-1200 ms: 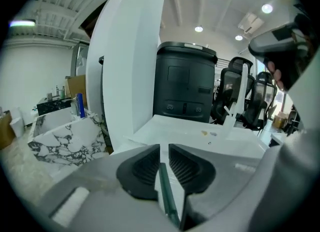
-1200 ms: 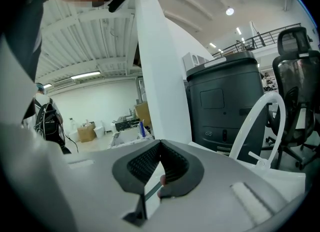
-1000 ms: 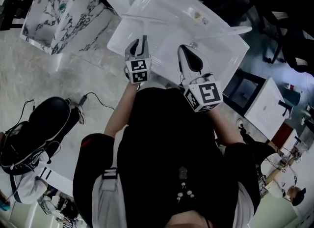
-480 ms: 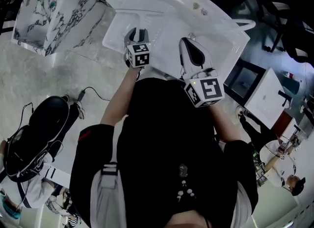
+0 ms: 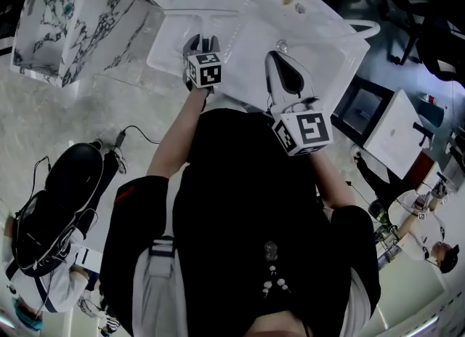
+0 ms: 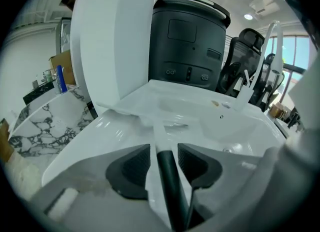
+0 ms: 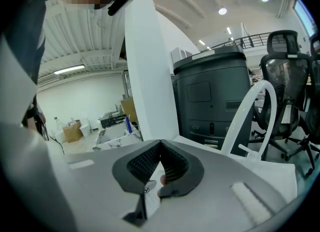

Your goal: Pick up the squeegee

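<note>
Claws, two in number, work at the near edge of one white worktop point(image 5: 334, 52) with a moulded sink. The left claw point(image 6: 163, 148) is over the near-left part of the worktop, with its jaws spread apart. The black handle of the single squeegee point(image 6: 167, 176) passes between the pads with a gap on each side. In the head view, the left claw point(image 5: 202, 43) points toward the far edge. The squeegee point(image 5: 203, 13) lies flat on the left part of the worktop. Its handle points to the near edge and its pale blade lies crosswise toward the far-left corner.

The right claw point(image 7: 160, 146) has its jaws closed, the pad tips are touching, and nothing is gripped. In the head view, the right claw point(image 5: 275, 58) is over the sink, right of the left claw and well apart from the squeegee.

One white arched tap point(image 7: 250, 111) stands at the far-right edge. Beyond the far edge stands one dark cabinet-like unit point(image 6: 187, 41). One marble-patterned block point(image 5: 80, 16) stands off the left end.
</note>
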A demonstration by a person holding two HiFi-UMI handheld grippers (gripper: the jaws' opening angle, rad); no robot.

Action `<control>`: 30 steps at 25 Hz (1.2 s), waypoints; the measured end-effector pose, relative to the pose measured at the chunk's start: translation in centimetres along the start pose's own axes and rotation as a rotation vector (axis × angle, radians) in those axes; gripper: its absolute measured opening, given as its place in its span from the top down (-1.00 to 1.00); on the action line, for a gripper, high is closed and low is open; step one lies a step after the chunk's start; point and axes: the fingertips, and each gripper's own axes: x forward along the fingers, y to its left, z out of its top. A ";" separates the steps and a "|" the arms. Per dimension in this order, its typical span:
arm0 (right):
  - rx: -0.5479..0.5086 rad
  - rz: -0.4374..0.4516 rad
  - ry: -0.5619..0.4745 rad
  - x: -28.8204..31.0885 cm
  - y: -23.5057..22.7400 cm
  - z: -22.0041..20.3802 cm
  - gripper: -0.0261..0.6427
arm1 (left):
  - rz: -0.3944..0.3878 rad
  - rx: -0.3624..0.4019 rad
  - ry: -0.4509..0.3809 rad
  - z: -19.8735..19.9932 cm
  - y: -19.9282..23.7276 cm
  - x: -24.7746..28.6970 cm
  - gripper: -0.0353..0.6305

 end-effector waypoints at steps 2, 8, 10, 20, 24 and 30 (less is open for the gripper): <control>0.004 -0.005 -0.001 0.0 -0.2 0.0 0.91 | 0.002 -0.011 0.010 0.0 0.0 0.3 0.36; 0.022 -0.020 -0.003 -0.2 -0.4 -0.3 0.91 | 0.018 -0.004 0.024 -0.1 0.1 0.3 0.50; 0.024 -0.020 -0.004 -0.3 -0.5 -0.4 0.91 | 0.029 -0.003 0.022 0.0 0.0 0.3 0.54; 0.022 -0.003 0.000 -1.0 -0.3 -1.3 0.92 | 0.070 -0.034 0.016 -0.5 0.5 -0.5 0.57; 0.021 0.006 -0.006 -1.7 -0.2 -1.4 0.91 | 0.076 -0.035 0.010 -0.9 0.5 -1.1 0.57; 0.023 0.020 -0.016 -2.9 -0.3 -1.6 0.91 | 0.070 -0.045 -0.013 -1.1 0.1 -2.4 0.57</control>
